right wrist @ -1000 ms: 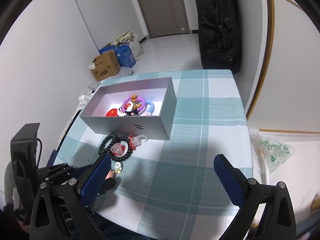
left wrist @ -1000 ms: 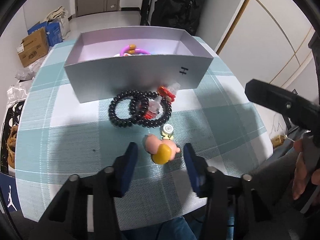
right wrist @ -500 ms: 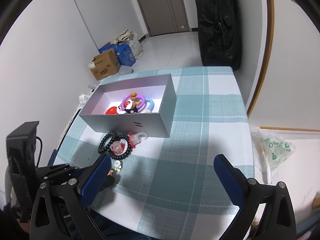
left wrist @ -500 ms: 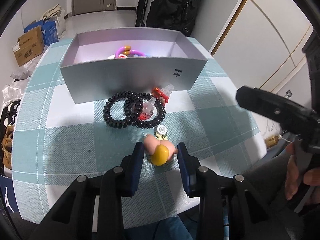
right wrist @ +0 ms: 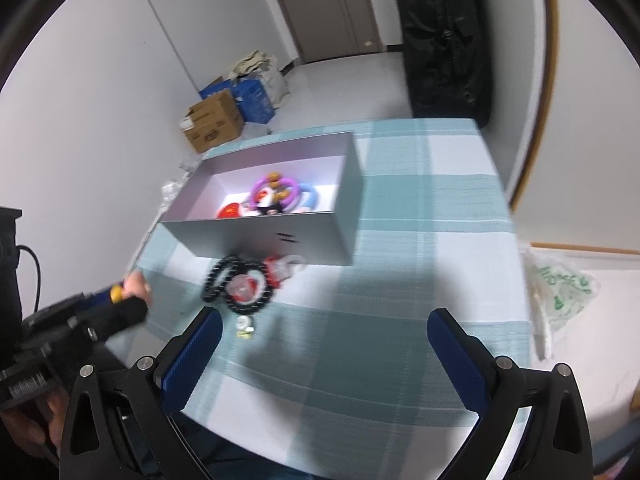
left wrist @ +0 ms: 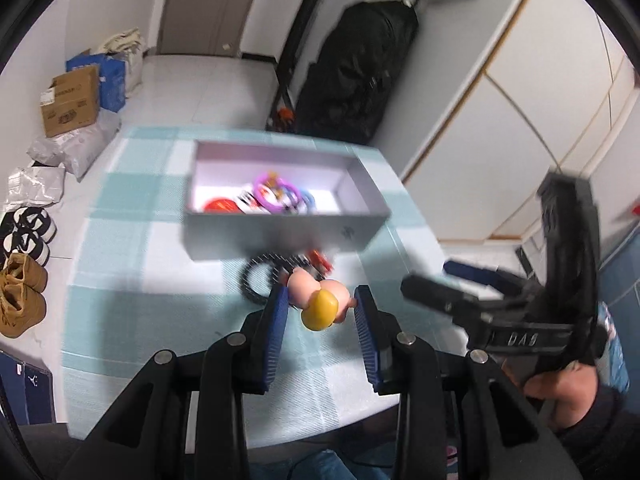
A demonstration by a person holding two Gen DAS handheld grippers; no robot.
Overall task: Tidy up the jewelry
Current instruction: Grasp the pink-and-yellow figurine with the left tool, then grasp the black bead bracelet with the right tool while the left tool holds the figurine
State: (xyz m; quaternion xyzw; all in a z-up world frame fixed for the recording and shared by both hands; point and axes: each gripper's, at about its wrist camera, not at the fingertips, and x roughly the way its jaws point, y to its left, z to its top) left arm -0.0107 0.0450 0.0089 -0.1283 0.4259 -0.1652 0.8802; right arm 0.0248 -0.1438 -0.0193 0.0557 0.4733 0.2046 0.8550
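Observation:
My left gripper is shut on a pink and yellow toy figure and holds it lifted above the checked tablecloth, in front of the grey box. The box holds purple and blue rings and red pieces. Two black bead bracelets with red charms lie on the cloth before the box. A small yellow-white charm lies near them. My right gripper is open and empty above the table's near side. The left gripper with the toy also shows in the right wrist view.
The table has a teal and white checked cloth. Cardboard boxes, bags and shoes lie on the floor to the left. A black bag stands behind the table. A plastic bag lies at the right.
My left gripper closed on the pink and yellow toy and lifted it off the cloth. The small yellow-white charm stayed on the table. The right gripper stayed open.

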